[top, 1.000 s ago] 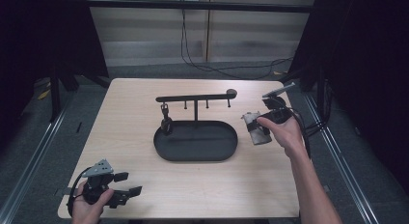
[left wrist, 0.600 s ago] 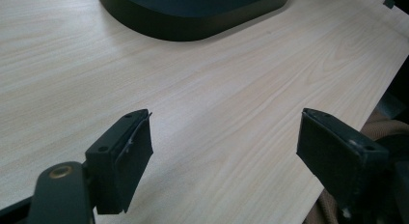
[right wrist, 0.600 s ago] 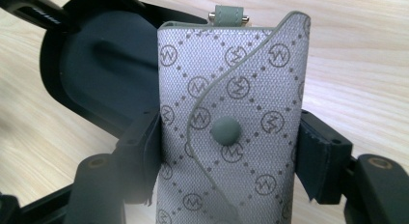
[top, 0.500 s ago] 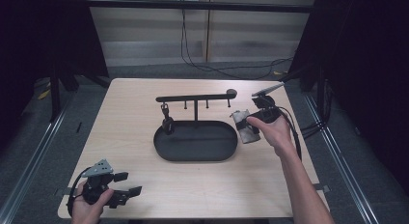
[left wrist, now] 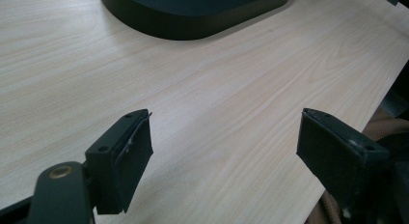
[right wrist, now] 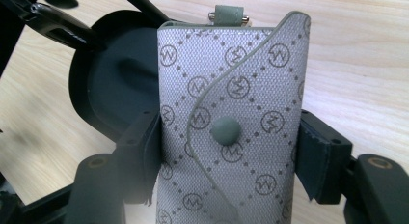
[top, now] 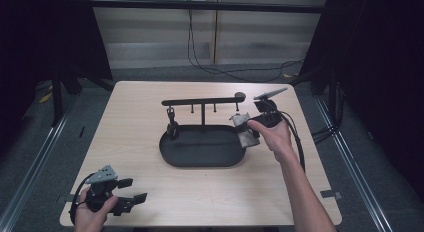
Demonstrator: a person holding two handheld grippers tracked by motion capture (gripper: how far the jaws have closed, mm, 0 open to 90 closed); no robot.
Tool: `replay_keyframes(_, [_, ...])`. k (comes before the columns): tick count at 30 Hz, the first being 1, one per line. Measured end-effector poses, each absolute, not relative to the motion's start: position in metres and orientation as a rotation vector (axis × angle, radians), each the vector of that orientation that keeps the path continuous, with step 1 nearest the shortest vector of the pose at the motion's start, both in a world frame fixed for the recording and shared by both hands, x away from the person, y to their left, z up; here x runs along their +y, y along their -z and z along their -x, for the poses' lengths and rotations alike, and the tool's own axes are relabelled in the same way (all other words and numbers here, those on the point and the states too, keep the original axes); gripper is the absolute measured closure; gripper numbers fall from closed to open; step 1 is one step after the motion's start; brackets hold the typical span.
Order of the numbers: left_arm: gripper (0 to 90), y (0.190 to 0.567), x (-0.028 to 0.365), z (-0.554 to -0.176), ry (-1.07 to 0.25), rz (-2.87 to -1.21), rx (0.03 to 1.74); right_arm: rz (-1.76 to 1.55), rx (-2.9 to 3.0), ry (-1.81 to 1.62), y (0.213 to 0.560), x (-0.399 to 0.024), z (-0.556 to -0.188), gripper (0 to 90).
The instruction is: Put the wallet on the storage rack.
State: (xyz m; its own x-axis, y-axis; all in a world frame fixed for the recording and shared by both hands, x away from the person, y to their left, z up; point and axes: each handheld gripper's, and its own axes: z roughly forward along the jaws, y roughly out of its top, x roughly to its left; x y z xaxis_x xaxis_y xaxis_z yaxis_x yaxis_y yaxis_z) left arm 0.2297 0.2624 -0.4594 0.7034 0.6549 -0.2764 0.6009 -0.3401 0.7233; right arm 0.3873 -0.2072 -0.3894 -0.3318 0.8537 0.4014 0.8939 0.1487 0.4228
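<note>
Pale wood desk (top: 150,117), one. Left tongs (top: 131,203) near the front left corner, jaws apart, nothing between them. One black oval tray (top: 200,159) mid-desk with one hook rack (top: 200,101) standing on it. Right tongs (right wrist: 226,161) clamped on one grey patterned key pouch (right wrist: 231,113), held at the tray's right end. Dark room, cables on the floor behind.
</note>
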Motion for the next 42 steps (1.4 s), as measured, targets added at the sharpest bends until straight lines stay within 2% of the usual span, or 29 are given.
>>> replay_keyframes(21, [19.8, 0.46, 0.263, -0.231, -0.071, -2.038, 0.963, 1.795, -2.232, 1.013, 0.427, -0.188, -0.391, 33.9])
replay_keyframes(42, [19.8, 0.46, 0.265, -0.231, -0.07, -2.039, 0.96, 1.815, -2.242, 0.92, 0.458, -0.168, -0.396, 33.8])
